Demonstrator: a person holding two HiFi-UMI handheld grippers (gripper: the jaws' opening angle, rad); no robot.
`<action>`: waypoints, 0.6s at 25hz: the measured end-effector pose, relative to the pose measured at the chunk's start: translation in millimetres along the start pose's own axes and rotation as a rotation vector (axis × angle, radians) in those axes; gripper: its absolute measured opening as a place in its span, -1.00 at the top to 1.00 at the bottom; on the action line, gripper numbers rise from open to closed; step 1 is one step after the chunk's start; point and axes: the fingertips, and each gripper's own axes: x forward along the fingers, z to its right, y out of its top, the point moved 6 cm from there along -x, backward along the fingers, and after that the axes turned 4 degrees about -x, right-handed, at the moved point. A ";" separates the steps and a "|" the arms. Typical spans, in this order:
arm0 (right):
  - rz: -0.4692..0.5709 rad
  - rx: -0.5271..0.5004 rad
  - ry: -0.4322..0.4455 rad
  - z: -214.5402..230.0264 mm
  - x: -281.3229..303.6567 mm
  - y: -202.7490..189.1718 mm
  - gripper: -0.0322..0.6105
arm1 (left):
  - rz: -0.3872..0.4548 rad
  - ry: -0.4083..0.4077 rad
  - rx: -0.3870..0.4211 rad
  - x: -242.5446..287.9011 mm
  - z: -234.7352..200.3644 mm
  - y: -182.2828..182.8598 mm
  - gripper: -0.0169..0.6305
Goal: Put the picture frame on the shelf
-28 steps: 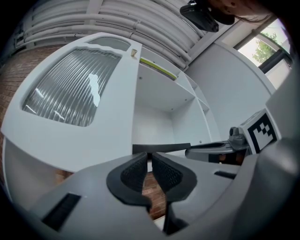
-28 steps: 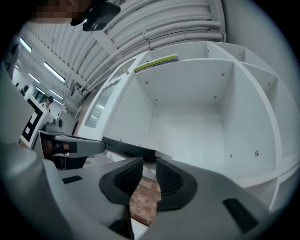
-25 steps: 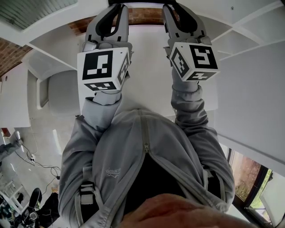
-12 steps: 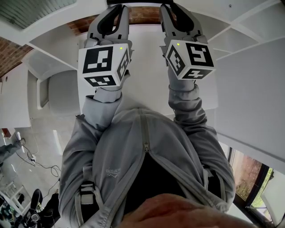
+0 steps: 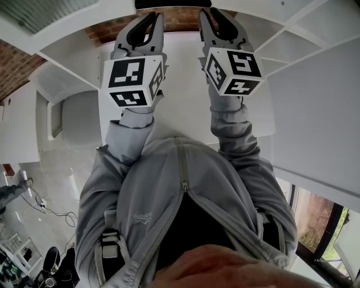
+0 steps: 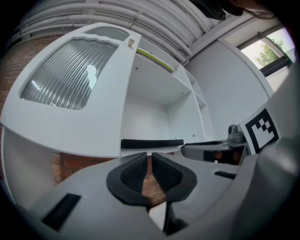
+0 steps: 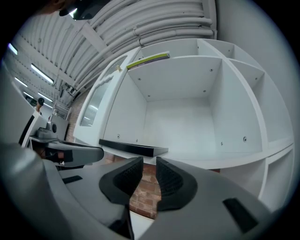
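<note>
Head view: one person in a grey zip-up hooded jacket point(image 5: 174, 191), both arms held out level toward a white open-fronted shelf unit point(image 5: 304, 34). A red brick wall point(image 5: 183, 18) shows beneath the unit's lower board.

Item 1, left gripper point(image 5: 153, 18): grey two-jaw tool with black ribbed pads, pointed at the shelf unit. Its jaws stand a narrow slit apart. Nothing is between them, and only brick shows through the gap.

Item 2, right gripper point(image 5: 209, 14): same make, also pointed at the shelf unit. Its jaws are parted a little wider than the left pair and hold nothing.

Item 3, slim black rectangular picture frame point(image 7: 132, 147): lies flat on the floor board of the shelf unit's large compartment, at its front edge. It is apart from both grippers and touched by neither. Whether it overhangs the edge cannot be told.

Change: against the pictures of the second before, both marker cubes sit slightly nearer the shelf unit, and the right one has edged toward the left. Nothing else differs. The frame keeps its place on the board and both grippers remain unloaded.

Assessment: the frame appears already delivered to the shelf unit, so the task reads as essentially complete. Probably all that remains is to draw the arms back from the unit without nudging the frame off the front edge.
</note>
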 end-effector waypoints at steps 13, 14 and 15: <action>0.176 -0.031 -0.080 -19.5 -67.8 39.5 0.80 | 0.095 -0.023 0.077 -47.9 34.7 26.3 0.92; 0.180 -0.044 -0.080 -22.8 -73.4 40.8 0.80 | 0.101 -0.018 0.097 -54.0 37.6 27.5 0.92; 0.183 -0.059 -0.079 -26.4 -79.4 41.2 0.81 | 0.104 -0.012 0.118 -60.4 40.1 27.6 0.92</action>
